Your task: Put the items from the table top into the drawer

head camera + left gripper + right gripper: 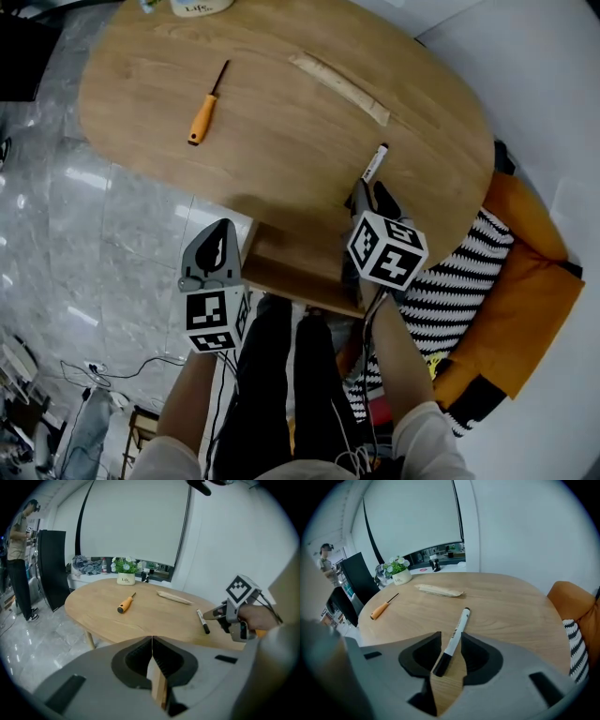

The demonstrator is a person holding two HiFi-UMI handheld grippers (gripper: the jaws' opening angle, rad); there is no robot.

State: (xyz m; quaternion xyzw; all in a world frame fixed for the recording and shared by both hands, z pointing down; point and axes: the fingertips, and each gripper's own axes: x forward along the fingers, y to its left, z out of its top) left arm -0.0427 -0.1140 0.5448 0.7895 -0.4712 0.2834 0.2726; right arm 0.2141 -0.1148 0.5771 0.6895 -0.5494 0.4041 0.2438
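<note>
Marker [453,639] flat on table [506,606], between the released right claw [450,634], left claw [152,639] clenched, empty

A grey marble floor [94,244] shows pale reflections, and thin cables [122,370] lie on it. A black-and-white striped cushion [469,272] lies against an orange cushion [525,281]. A small green plant [124,566] with white flowers stands in a white pot [125,579]. Behind it hangs a large white blind [136,517]. A tall black panel [51,566] stands at the left, with a person [18,559] beside it.
</note>
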